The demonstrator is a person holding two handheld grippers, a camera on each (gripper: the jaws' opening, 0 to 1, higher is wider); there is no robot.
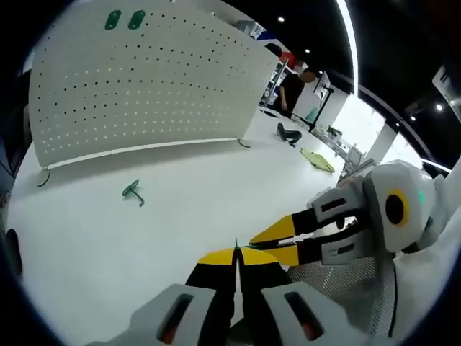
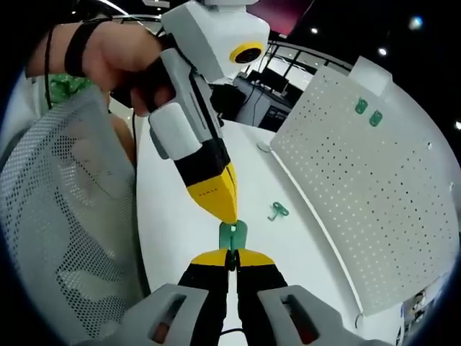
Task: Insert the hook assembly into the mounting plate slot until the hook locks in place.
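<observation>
Right hand-held gripper (image 2: 232,258) is pressed together, pinching the small green plastic hook piece (image 2: 233,234) by its lower edge, held up over the white bench (image 2: 169,238) for a handover or joining. Left hand-held gripper (image 2: 229,210), jaws pressed together, comes down from 11 o'clock, its tip touching the piece's top. A second green hook (image 1: 133,190) lies loose on the bench near the white perforated mounting plate (image 1: 144,79), which stands upright with two green hooks (image 1: 124,19) already seated at its top edge.

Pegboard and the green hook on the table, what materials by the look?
Pegboard: looks like white painted sheet metal, thin and evenly perforated, though plastic is possible. Green hook: likely moulded plastic, given its uniform green colour; too small to be sure.
</observation>
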